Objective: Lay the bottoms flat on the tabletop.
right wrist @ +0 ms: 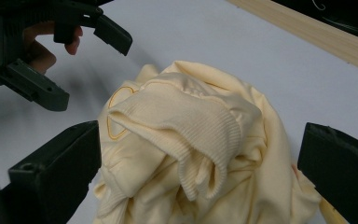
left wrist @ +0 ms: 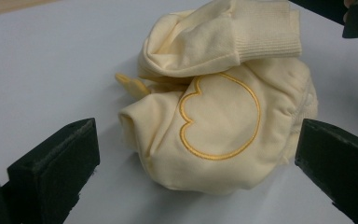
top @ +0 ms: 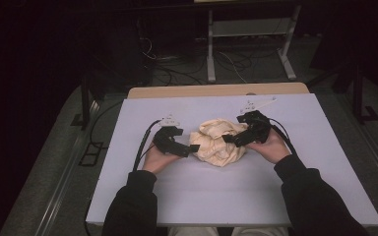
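A crumpled cream-yellow garment (top: 218, 141) lies in a heap at the middle of the white table (top: 236, 189). In the left gripper view the garment (left wrist: 223, 116) shows a ribbed cuff (left wrist: 265, 32) on top and a yellow stitched outline (left wrist: 221, 116) on its front. My left gripper (top: 193, 149) is open at the heap's left edge, its jaws spread wide either side of it (left wrist: 196, 140). My right gripper (top: 230, 139) is open over the heap's right side, jaws straddling the cuff (right wrist: 200, 130) without pinching it (right wrist: 200, 147). The left gripper (right wrist: 51, 46) also appears beyond the heap.
A wooden strip (top: 216, 90) runs along the table's far edge. Behind it, on the dark floor, stand a metal table frame (top: 248, 44) and loose cables (top: 177, 73). Bare white tabletop lies to the left, right and front of the garment.
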